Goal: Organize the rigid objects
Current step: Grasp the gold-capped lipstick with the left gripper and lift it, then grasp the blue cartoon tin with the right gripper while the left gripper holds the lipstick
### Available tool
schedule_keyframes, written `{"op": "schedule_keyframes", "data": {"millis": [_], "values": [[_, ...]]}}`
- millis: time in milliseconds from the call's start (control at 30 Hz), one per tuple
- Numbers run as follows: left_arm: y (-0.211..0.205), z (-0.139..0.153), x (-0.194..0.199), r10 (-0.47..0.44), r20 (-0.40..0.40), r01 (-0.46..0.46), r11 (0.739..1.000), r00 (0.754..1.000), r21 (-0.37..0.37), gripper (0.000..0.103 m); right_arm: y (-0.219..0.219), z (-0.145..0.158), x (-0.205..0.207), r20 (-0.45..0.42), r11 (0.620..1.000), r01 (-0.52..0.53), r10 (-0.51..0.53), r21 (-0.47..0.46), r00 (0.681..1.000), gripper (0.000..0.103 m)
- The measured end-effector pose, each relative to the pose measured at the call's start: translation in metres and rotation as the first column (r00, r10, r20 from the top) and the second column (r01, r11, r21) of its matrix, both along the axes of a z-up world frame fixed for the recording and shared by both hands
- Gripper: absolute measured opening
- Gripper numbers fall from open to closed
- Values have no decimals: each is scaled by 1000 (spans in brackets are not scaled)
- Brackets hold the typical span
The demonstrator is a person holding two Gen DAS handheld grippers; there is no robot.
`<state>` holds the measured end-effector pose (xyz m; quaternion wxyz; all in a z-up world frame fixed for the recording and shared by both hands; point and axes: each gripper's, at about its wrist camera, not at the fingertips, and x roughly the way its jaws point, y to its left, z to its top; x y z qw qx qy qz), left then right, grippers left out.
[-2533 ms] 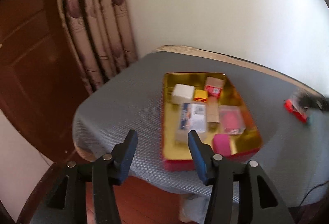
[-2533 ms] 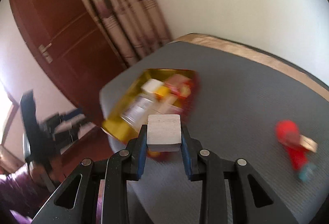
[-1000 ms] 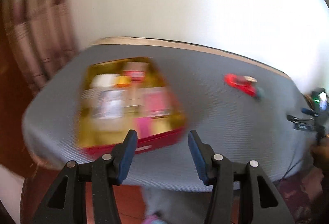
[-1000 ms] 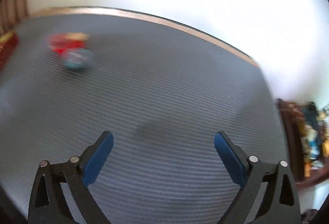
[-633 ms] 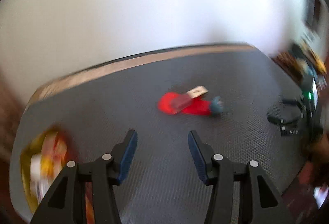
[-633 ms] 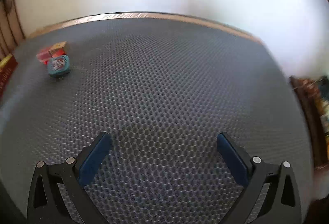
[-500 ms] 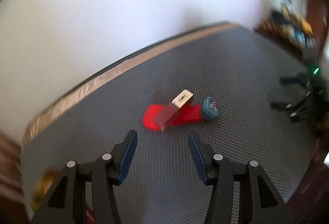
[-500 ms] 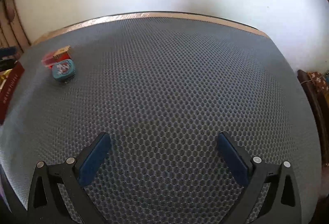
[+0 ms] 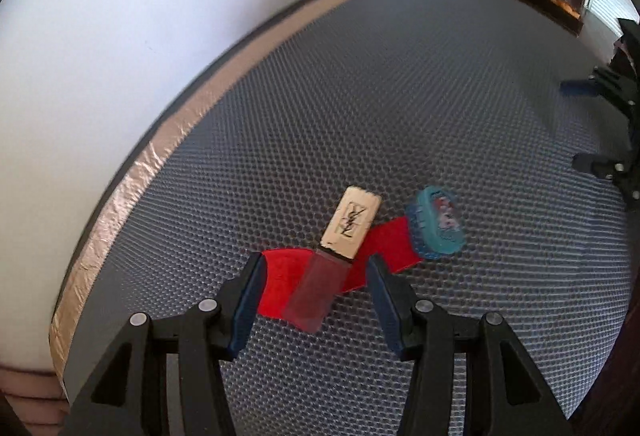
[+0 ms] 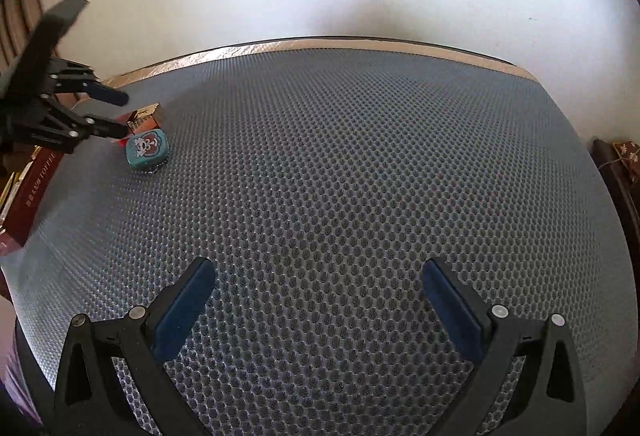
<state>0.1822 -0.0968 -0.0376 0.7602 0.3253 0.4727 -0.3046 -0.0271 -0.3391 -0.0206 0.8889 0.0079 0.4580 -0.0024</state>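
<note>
One bottle point(image 9: 344, 248) between left fingers point(image 9: 249, 296)

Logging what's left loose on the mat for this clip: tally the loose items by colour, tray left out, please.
Red: 1, flat red piece
Cream and translucent red: 1, small box
Teal: 1, tin
Total: 3

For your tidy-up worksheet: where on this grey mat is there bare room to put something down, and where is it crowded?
Bare: the mat from the teal tin across to the far right edge. Crowded: the left, where the tin, red card and small box cluster beside the tray.
</note>
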Motion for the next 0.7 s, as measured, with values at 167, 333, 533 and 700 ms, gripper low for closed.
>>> {"op": "schedule_keyframes", "data": {"millis": [167, 333, 533, 700], "values": [[11, -7, 27, 75, -199, -100, 988, 977, -118, 20, -7, 1, -2, 6, 1000, 6, -6, 8, 1000, 103], [23, -5, 23, 167, -189, -197, 968, 968, -153, 20, -12, 5, -3, 5, 1000, 7, -7, 13, 1000, 103], [62, 20, -36, 386, -143, -412, 861, 911, -299, 20, -8, 12, -6, 65, 996, -70, 66, 55, 996, 103], [96, 34, -108, 490, -157, -509, 764, 858, -398, 20, 24, 29, 17, 86, 953, -255, 244, 161, 966, 103]]}}
